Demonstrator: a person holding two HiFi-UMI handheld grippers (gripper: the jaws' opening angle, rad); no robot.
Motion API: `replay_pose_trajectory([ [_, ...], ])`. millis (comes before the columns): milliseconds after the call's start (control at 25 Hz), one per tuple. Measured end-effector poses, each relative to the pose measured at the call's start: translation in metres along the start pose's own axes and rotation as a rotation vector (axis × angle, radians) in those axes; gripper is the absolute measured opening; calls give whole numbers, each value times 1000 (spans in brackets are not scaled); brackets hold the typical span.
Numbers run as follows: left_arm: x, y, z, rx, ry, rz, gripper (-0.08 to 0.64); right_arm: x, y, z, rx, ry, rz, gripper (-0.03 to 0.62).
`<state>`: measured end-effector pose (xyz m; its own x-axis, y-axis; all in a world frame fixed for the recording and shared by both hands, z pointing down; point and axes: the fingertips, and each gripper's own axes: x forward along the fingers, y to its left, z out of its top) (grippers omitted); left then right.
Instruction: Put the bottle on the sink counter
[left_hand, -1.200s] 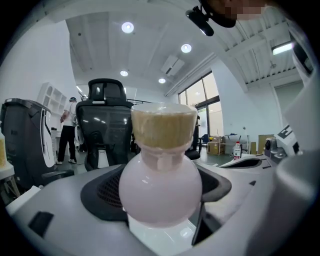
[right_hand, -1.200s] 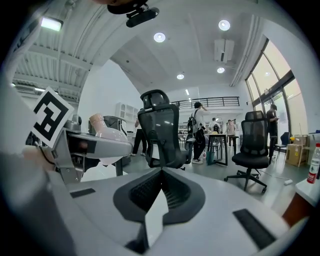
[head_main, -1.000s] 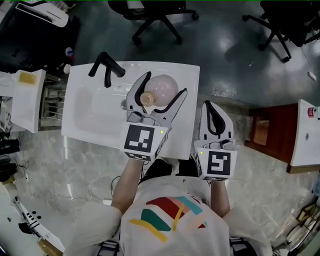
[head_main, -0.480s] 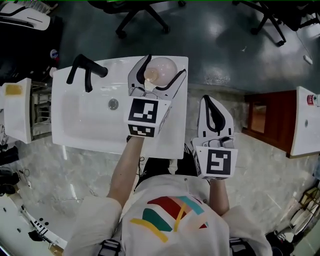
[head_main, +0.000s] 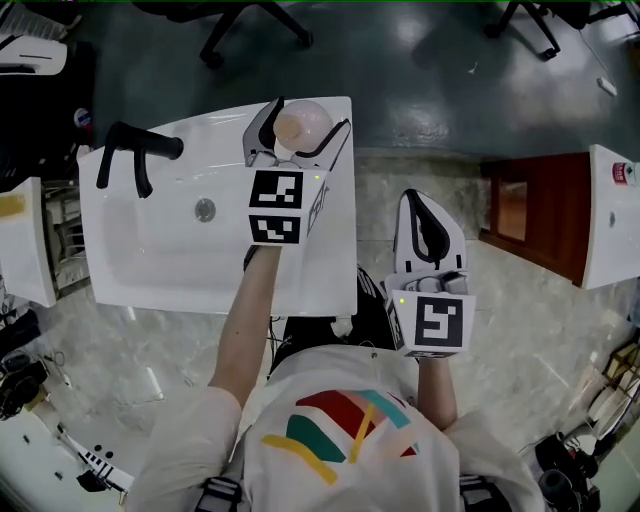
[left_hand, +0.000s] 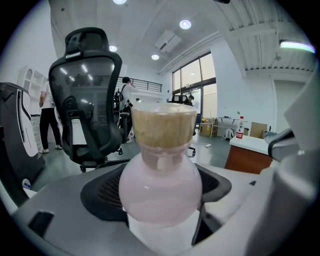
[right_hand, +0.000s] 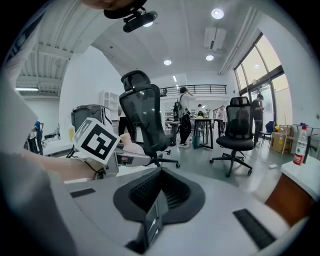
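Fingers (head_main: 257, 133) of left gripper (head_main: 310, 112) clamp pink bottle (head_main: 300, 125) upright over sink bench (head_main: 335, 255) far-right corner; right gripper (head_main: 418, 198) fingers pressed together, empty, off to the bench's right.

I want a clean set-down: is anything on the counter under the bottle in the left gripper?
Nothing visible. The bottle, in the left gripper, is over the counter's bare far corner; the faucet stands well left.

no readable text, labels or numbers anywhere.
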<state>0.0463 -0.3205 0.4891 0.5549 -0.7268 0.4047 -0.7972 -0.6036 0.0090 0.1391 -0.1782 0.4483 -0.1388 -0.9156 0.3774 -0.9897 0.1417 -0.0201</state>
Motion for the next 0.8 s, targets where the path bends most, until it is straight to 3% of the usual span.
replay_pose_trajectory([
  [600, 38, 2, -54, -24, 128, -23, 417, -1, -17, -27, 24, 60, -54, 11],
  [800, 42, 0, -59, 8, 149, -23, 417, -1, -18, -34, 22, 79, -58, 11],
])
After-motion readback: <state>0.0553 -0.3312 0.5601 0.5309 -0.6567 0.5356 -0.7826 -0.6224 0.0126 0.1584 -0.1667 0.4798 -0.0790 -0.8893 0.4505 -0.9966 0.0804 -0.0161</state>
